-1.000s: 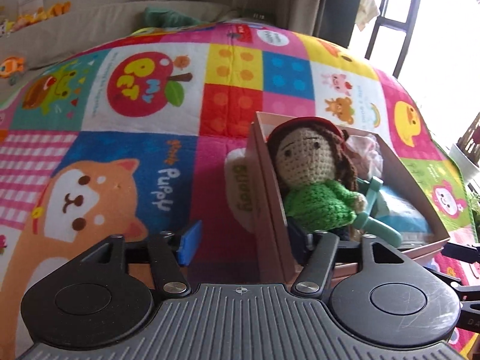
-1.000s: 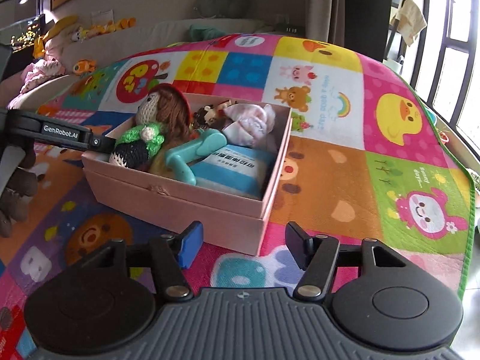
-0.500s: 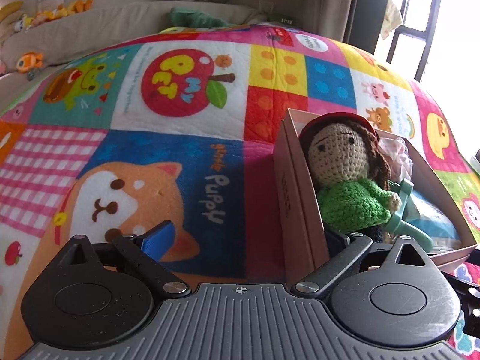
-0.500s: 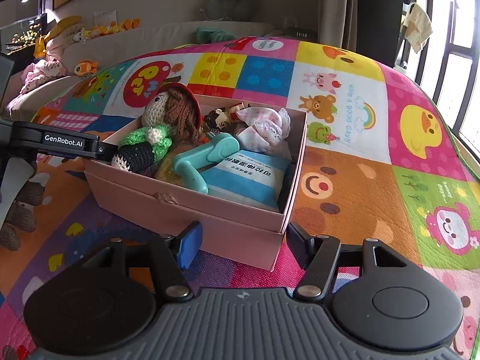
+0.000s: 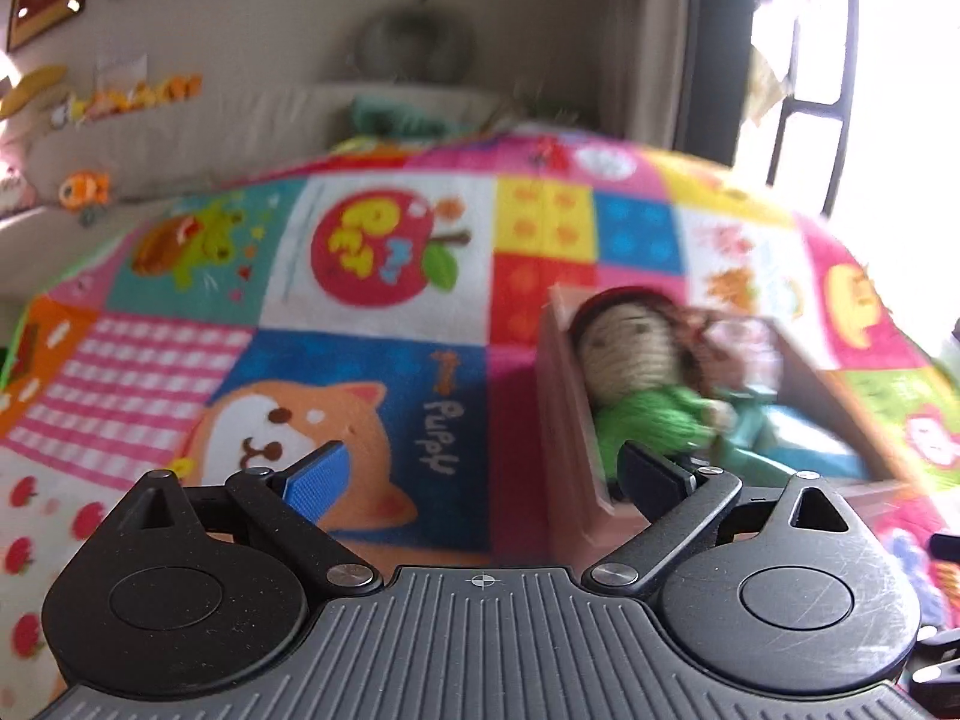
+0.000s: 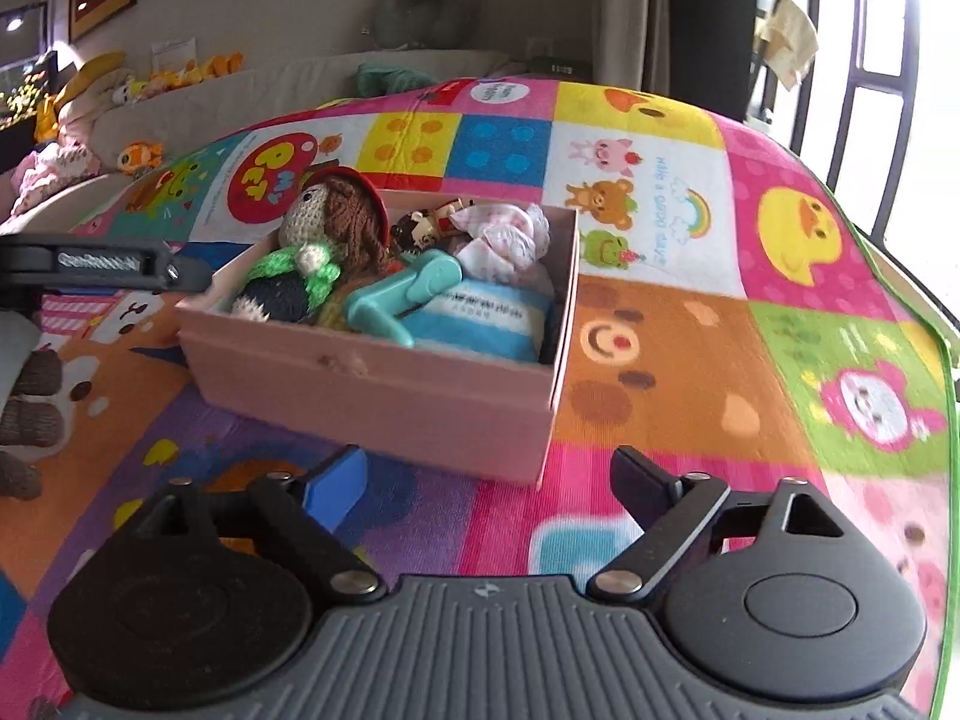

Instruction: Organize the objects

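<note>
Pink box (image 6: 384, 384) sits packed with crocheted doll (image 6: 327, 240) and toys.

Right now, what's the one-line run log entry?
left hand-held gripper: open, empty | right hand-held gripper: opening, empty | pink cardboard box: packed, on mat | crocheted doll: inside

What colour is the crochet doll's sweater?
Green; the crochet doll shows most sharply in the right wrist view.
</note>
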